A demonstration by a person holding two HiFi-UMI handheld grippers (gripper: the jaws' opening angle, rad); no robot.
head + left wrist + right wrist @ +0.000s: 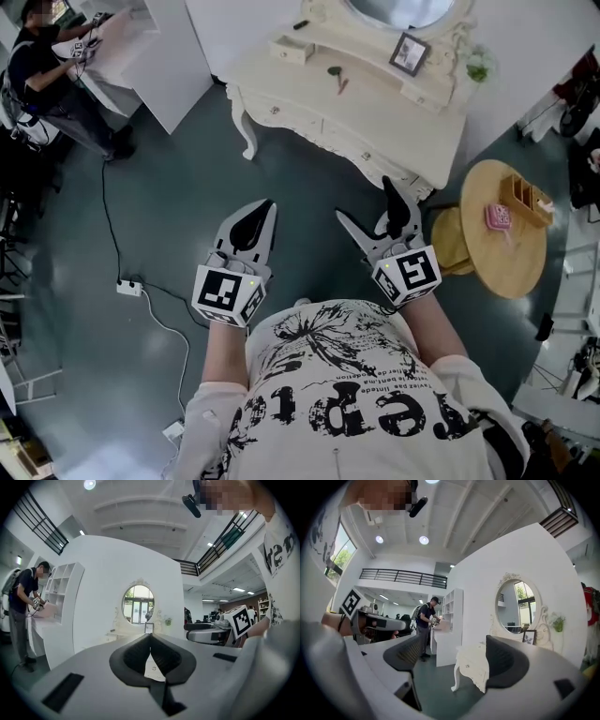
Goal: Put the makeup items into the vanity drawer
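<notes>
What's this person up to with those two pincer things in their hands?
A person stands before a white vanity, a two-jaw gripper in each hand. The left gripper has its jaws together, the right gripper has them wide apart; both are empty. A few small items lie on the vanity top, and a pink item sits on a round wooden table to its right. Nothing is picked up yet.
</notes>
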